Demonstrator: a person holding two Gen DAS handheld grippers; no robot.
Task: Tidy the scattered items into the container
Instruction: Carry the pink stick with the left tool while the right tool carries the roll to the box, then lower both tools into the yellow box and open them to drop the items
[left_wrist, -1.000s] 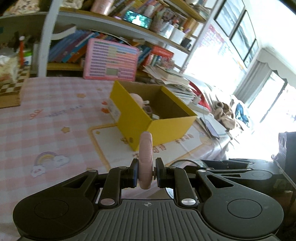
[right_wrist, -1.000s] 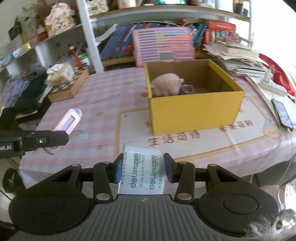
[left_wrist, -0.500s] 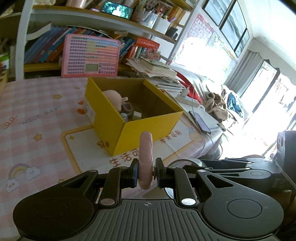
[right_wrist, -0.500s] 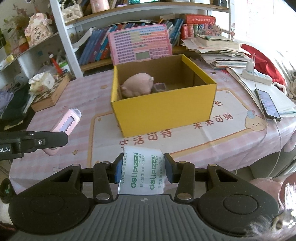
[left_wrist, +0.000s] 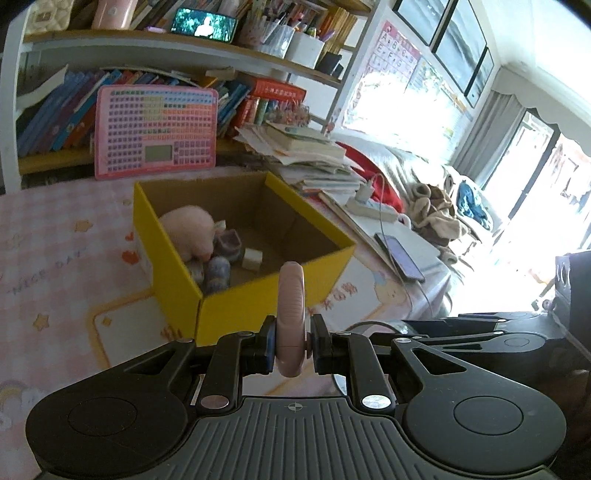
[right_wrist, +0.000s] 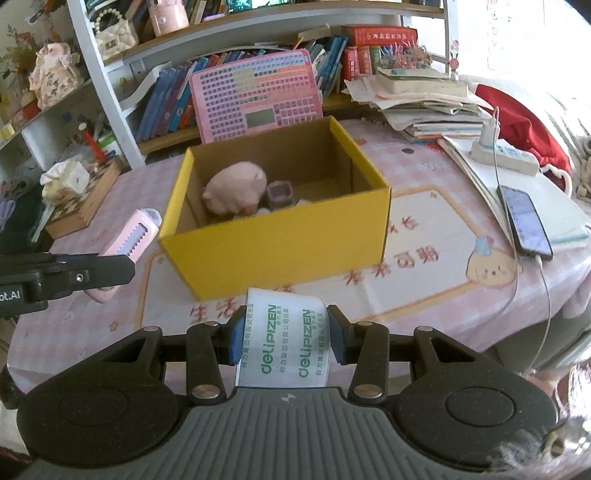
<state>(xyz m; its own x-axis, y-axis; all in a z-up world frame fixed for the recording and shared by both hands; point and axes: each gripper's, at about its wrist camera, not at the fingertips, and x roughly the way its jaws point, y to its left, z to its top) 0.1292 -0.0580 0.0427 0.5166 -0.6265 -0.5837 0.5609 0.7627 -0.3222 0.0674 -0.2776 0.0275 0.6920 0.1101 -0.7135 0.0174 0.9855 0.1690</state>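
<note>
We held one item in each claw so that both could go into the yellow box (right_wrist: 280, 236) in a single trip. The left claw (left_wrist: 291, 341) was clamped narrowly on a slim pink comb-like thing (left_wrist: 291, 295), gripped at its lower end so that the rest stood up clear of the fingers and could drop freely once released. From the right wrist view the same pink thing (right_wrist: 135, 236) showed to the left of the box, just beside its left wall and above the tabletop (right_wrist: 424, 295), not yet over the opening.

The right claw (right_wrist: 282, 339) was closed on a white roll with green lettering (right_wrist: 284, 339), its pads pressing the two flat ends; we judge that grip kept the roll from turning or slipping out.

The box sat open-topped at the middle of the tabletop, its near wall facing us. Inside, a pink plush pig (right_wrist: 236, 194) and a few small pieces lay crowded at the left, leaving the right half bare, which looked the better place to let go. Both claws were on the near side of the box.
</note>
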